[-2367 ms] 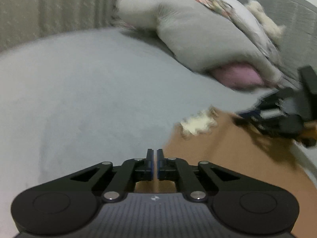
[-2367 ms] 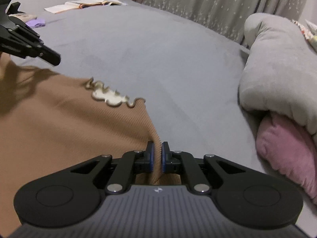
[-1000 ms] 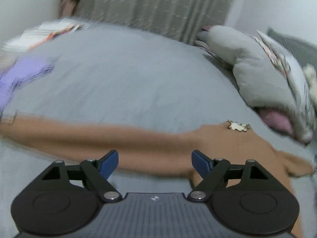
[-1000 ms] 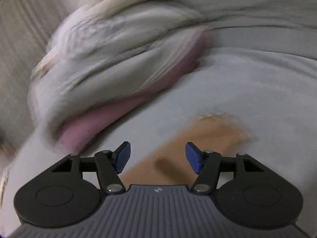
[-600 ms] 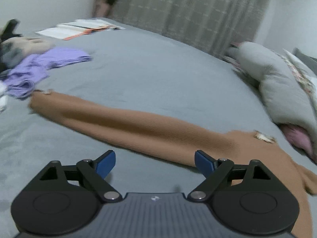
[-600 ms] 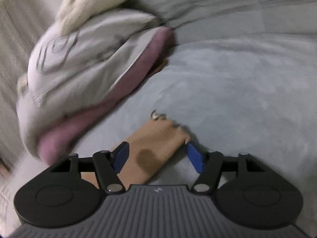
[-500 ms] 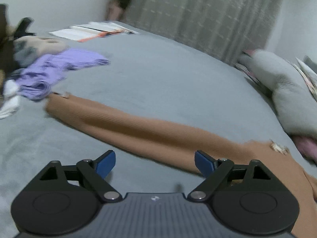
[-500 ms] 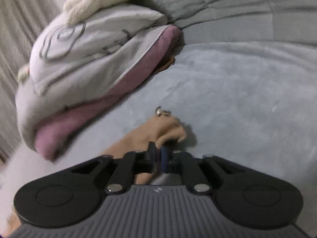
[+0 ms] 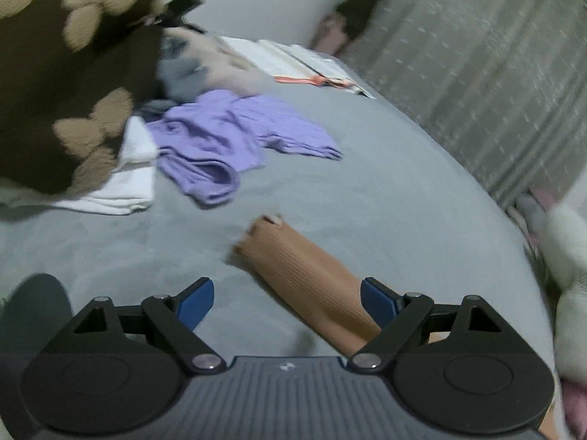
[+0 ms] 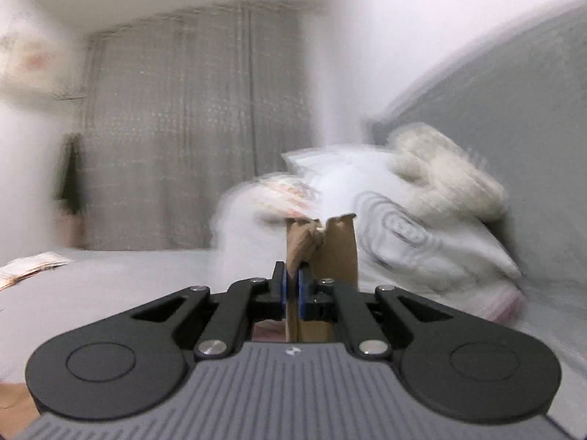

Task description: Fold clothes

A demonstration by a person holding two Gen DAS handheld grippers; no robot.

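Observation:
A tan ribbed sweater is spread on the grey bed. In the left wrist view one of its sleeves runs from the cuff toward my left gripper, which hovers open just short of it, the cloth lying between the blue pads. In the right wrist view my right gripper is shut on the other sleeve's cuff, lifted off the bed so the cuff stands up between the fingers. The sweater's body is out of view.
A purple garment, white folded cloth and a brown flower-patterned fleece lie at the left of the bed. An open book lies farther back. Pillows are piled against the grey headboard; a curtain hangs behind.
My right gripper, shut on the cuff, has lifted it off the bed and swung up. My left gripper stayed open and moved along the other sleeve toward its cuff.

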